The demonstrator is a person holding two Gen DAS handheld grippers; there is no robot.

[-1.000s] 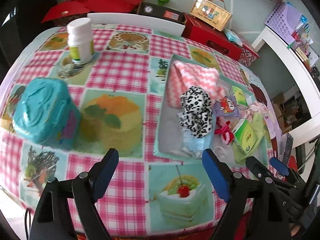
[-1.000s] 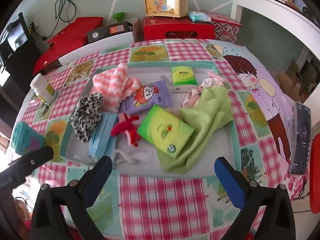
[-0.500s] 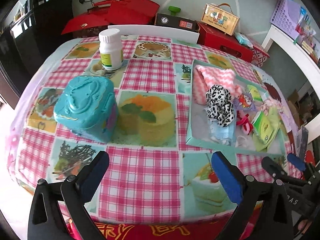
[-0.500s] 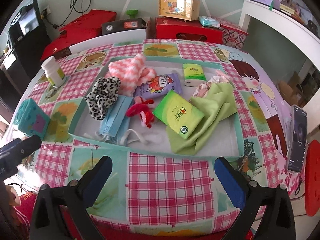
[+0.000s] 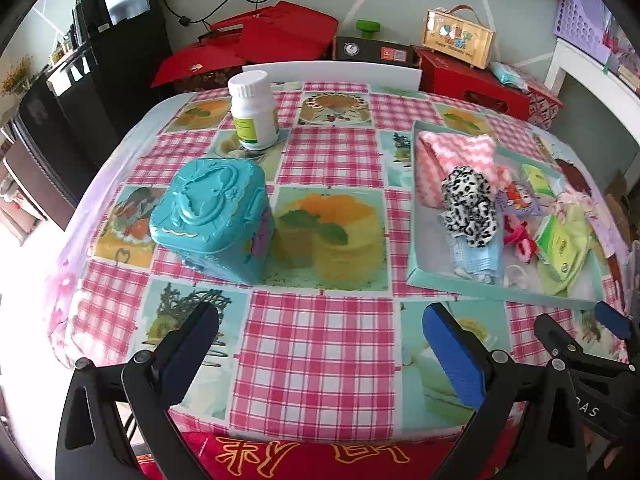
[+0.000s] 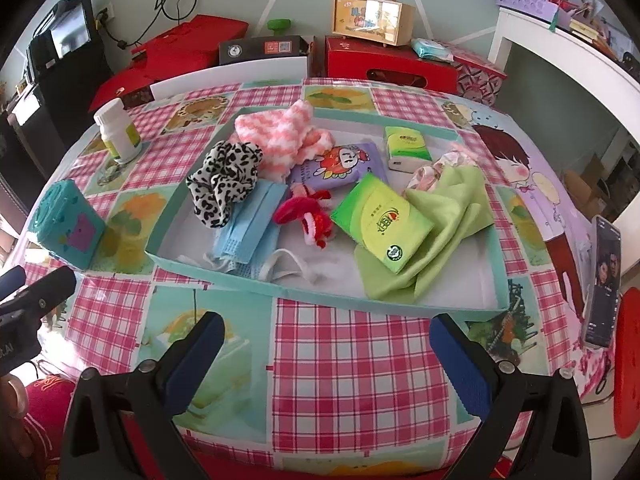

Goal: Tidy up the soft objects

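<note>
Where legible — red cloth (image 5: 312, 454): gold characters | tissue pack (image 6: 383, 227): unreadable

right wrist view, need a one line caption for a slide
Open right gripper hovers before a teal tray of soft items: leopard scrunchie, blue face mask, green cloth.

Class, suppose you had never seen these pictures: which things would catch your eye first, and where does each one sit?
First, the shallow teal tray at the table's centre, heaped with soft things: a leopard-print scrunchie, a green cloth, a blue face mask. Then the turquoise box left of the tray, with the white bottle behind it.
</note>
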